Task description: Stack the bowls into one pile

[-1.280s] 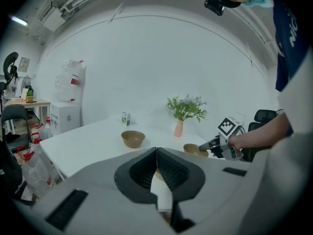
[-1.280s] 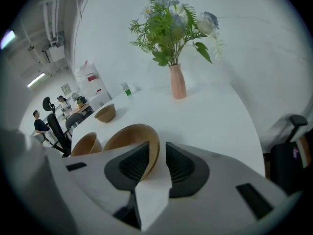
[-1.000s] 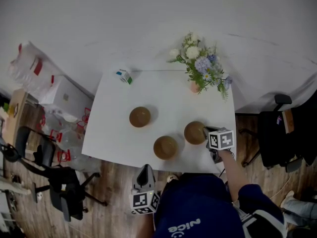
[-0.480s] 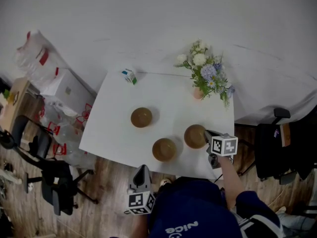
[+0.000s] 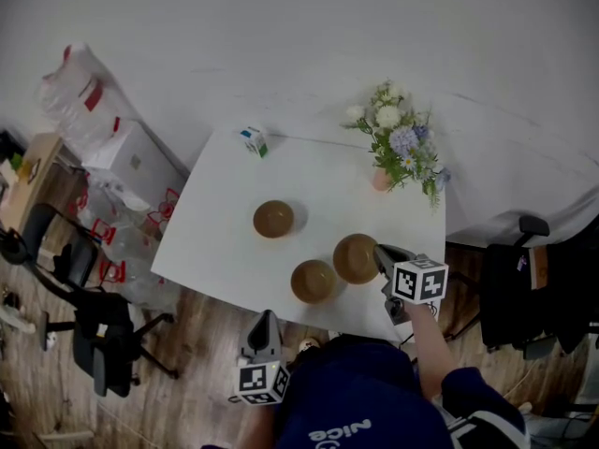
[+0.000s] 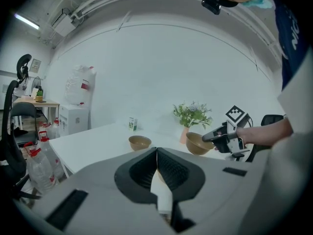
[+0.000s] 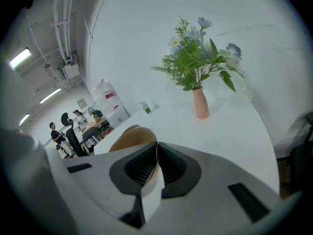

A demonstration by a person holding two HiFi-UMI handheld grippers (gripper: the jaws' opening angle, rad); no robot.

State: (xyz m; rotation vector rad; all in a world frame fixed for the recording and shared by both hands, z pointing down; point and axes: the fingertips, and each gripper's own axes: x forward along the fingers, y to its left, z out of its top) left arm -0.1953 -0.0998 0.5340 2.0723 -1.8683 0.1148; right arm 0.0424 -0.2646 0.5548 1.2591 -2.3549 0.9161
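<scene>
Head view: left gripper hangs off the worktop's near edge, jaws shut, empty. Right gripper jaws, just been closing, pinch the held bowl by its rim (tilted, clear of the worktop). Second bowl sits beside it, third bowl beyond.

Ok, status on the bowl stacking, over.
Right gripper just closed on raised bowl, by rim. Left gripper shut, empty, short of the table. Near bowl and far bowl on table, apart. Nothing in the way.
</scene>
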